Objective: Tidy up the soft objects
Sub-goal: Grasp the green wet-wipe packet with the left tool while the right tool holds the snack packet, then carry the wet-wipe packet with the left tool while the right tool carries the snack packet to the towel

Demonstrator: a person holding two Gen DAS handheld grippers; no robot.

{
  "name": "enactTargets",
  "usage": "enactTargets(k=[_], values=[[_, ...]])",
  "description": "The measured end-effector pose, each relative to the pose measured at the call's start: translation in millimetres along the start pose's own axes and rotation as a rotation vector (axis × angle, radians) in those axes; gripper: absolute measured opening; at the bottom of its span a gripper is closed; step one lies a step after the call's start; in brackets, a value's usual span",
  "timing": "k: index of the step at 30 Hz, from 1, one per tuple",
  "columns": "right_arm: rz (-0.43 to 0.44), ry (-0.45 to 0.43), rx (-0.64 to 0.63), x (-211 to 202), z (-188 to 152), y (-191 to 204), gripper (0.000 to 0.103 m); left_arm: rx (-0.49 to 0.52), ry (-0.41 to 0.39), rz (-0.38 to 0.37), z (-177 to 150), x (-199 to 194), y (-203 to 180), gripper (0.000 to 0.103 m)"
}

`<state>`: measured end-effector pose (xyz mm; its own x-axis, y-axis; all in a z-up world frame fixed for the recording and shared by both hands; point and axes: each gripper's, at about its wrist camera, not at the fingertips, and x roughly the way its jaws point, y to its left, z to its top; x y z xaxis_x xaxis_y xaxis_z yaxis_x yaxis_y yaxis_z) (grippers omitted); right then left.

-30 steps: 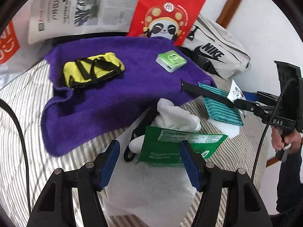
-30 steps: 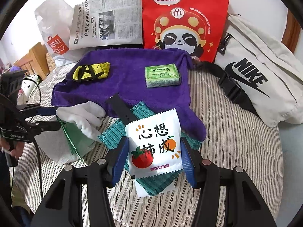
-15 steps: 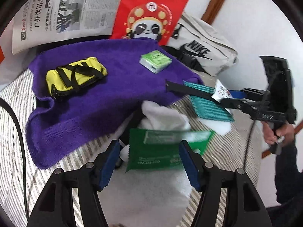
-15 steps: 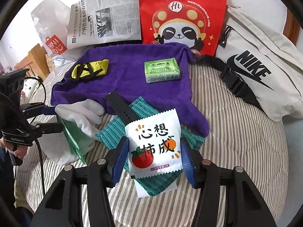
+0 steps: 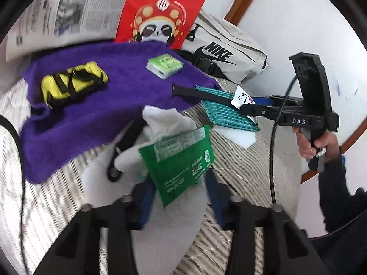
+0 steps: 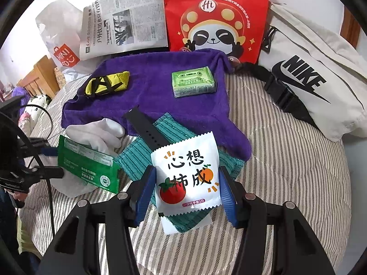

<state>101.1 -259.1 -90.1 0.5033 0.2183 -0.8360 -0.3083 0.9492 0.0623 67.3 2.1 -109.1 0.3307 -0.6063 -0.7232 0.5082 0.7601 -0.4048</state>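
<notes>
Presently, your left tongs [image 5: 177, 197] are closing on the green packet [image 5: 177, 160]: light, crinkly, slippery film, so pinch its lower edge. Your right tongs [image 6: 185, 192] hold the white sachet [image 6: 187, 171] by its sides, half open; it is equally thin and limp.

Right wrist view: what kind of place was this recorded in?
Probably a bedroom at home. The items lie on a striped quilted bed cover, wooden furniture stands at the far left, and shopping bags lean against a white wall.
</notes>
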Motion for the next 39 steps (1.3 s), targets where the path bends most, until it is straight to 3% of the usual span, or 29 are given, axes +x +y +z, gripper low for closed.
enactTargets(k=[12, 28, 39], values=[[0.008, -0.001, -0.007, 0, -1, 4, 0.055, -0.092, 0.002, -0.046, 8, 21, 1, 0.012], [0.032, -0.027, -0.012, -3, 1, 18, 0.054, -0.116, -0.08, -0.019, 9, 6, -6, 0.005], [0.055, -0.065, 0.012, -10, 10, 23, 0.054, -0.103, -0.132, 0.048, 12, -12, -10, 0.005]])
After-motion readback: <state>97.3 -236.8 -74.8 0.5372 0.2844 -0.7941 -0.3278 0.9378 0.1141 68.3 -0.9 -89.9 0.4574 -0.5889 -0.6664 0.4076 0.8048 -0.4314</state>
